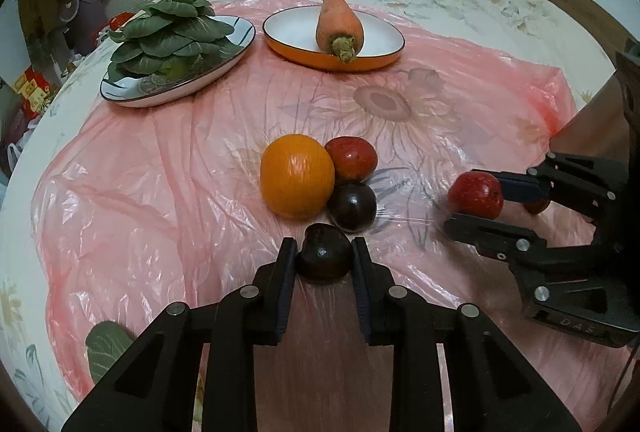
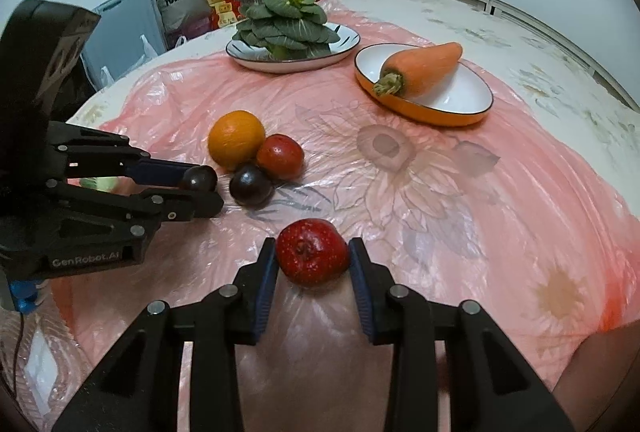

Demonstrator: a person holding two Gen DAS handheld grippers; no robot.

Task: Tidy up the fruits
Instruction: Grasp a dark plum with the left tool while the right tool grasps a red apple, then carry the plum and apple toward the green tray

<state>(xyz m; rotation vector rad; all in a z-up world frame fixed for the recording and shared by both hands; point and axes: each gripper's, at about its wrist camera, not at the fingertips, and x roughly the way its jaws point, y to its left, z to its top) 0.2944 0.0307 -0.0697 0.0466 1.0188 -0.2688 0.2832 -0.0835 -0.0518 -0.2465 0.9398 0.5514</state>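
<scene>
My left gripper [image 1: 324, 252] is shut on a small dark plum [image 1: 325, 258], low over the pink plastic sheet; the right wrist view shows the same grip [image 2: 200, 187] from the side. My right gripper [image 2: 313, 258] is shut on a red apple [image 2: 312, 256], also visible at the right of the left wrist view [image 1: 475, 195]. Between the two lie an orange [image 1: 297, 175], a red fruit [image 1: 352, 157] and a second dark plum [image 1: 352, 205], all touching one another.
At the back stand a blue-rimmed plate [image 1: 120, 95] piled with leafy greens [image 1: 172, 35] and an orange bowl [image 1: 304, 57] holding a carrot [image 1: 339, 23]. The pink sheet [image 1: 140, 191] covers a floral cloth. Bags and clutter lie beyond the far left edge.
</scene>
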